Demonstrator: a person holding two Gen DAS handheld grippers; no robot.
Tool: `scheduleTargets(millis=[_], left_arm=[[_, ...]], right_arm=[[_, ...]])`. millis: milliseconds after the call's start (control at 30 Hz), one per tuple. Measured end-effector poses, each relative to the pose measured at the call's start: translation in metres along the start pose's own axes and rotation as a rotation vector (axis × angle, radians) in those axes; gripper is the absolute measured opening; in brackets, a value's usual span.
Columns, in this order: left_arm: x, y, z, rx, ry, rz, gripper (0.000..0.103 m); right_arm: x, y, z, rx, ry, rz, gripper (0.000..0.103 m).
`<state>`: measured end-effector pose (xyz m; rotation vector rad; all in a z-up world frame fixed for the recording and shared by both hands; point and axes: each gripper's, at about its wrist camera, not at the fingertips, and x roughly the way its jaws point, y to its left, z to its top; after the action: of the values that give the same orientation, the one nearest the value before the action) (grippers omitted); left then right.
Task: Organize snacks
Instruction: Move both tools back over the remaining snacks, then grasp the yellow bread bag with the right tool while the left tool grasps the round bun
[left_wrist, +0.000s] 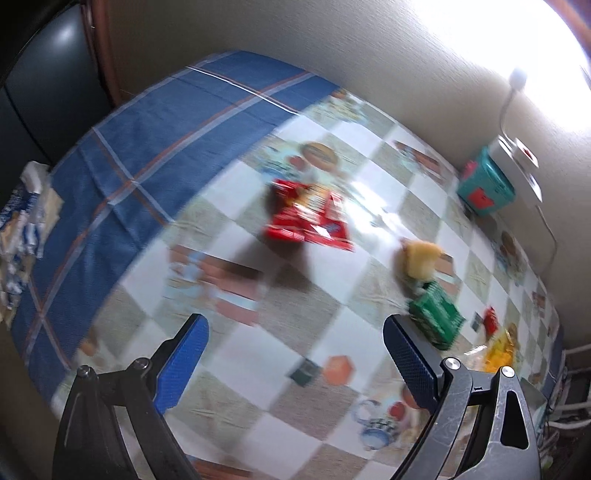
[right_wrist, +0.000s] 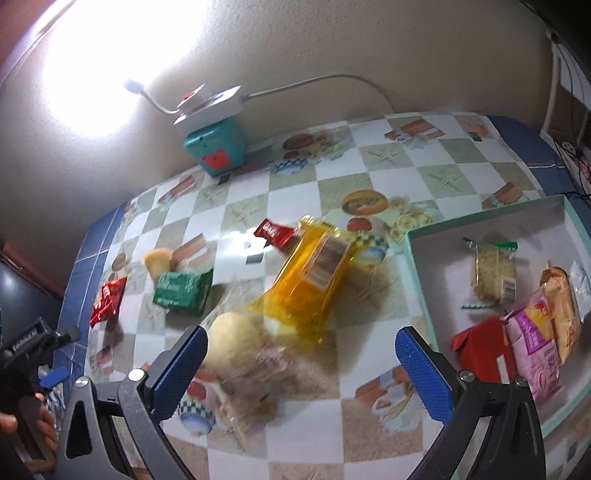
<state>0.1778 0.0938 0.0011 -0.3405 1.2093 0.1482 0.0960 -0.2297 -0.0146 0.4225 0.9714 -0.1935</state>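
In the left wrist view, my left gripper (left_wrist: 297, 347) hangs open over the chequered tablecloth (left_wrist: 332, 406) with nothing between its fingers. Beyond it lie a red snack bag (left_wrist: 306, 218), a pale bun (left_wrist: 421, 260) and a green packet (left_wrist: 436, 317). In the right wrist view, my right gripper (right_wrist: 303, 354) is open above a clear-wrapped bun (right_wrist: 236, 354), which lies close to the left finger. A yellow packet (right_wrist: 314, 280) lies just beyond the bun. To the right, a teal-rimmed box (right_wrist: 487, 213) holds several snacks. The picture is blurred.
A teal tin (right_wrist: 218, 147) with a white power strip (right_wrist: 210, 107) on it stands by the wall. A small red packet (right_wrist: 273, 232), green packet (right_wrist: 183, 290) and red bag (right_wrist: 107, 299) lie scattered. The left gripper's body (right_wrist: 26, 341) shows at the left edge.
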Motion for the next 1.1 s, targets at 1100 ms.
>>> scheduleTargets(millis=[1100], left_arm=[[0.061, -0.111, -0.033, 0.076, 0.067, -0.044, 0.096]], right_arm=[[0.080, 0.000, 0.028, 0.009, -0.001, -0.100, 0.086]])
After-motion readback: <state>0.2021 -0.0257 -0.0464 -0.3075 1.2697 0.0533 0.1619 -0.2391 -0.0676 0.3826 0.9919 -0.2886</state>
